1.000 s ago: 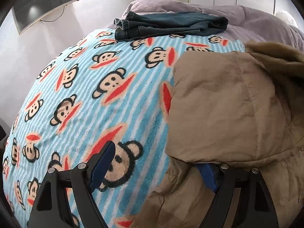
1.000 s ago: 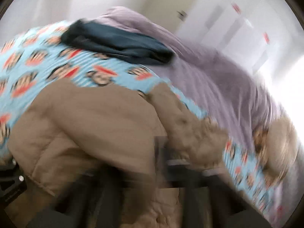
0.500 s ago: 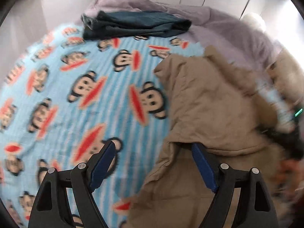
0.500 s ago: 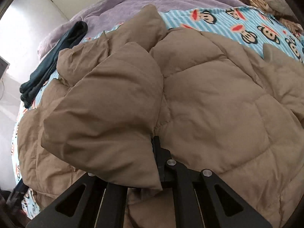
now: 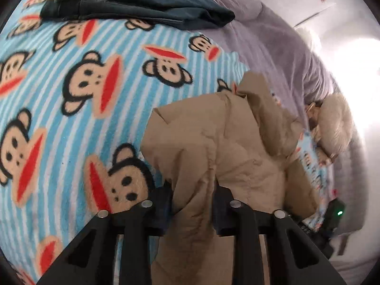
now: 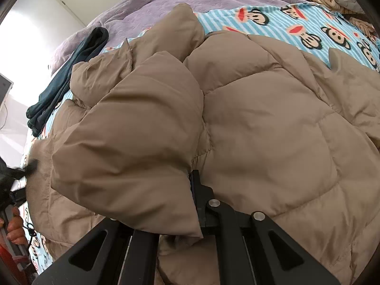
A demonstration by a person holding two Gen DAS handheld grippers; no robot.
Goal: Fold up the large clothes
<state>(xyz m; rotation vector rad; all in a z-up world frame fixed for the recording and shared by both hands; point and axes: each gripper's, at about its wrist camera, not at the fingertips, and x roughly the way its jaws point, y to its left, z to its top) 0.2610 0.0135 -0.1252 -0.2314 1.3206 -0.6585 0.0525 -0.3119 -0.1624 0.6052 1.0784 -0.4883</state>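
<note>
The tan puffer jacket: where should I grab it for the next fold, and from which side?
Grip the tan puffer jacket at its loose outer edge, coming in low from the blanket side; the quilted middle looks too bulky to pinch.

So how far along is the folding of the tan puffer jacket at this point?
Done: dark blue jeans lie folded at the far edge of the monkey-print blanket. In hand: the left hand-held gripper is closing on an edge of the tan quilted puffer jacket; the right hand-held gripper is shut on a puffy section doubled over the body. Left: the jacket is bunched and uneven, so most folding remains.
</note>
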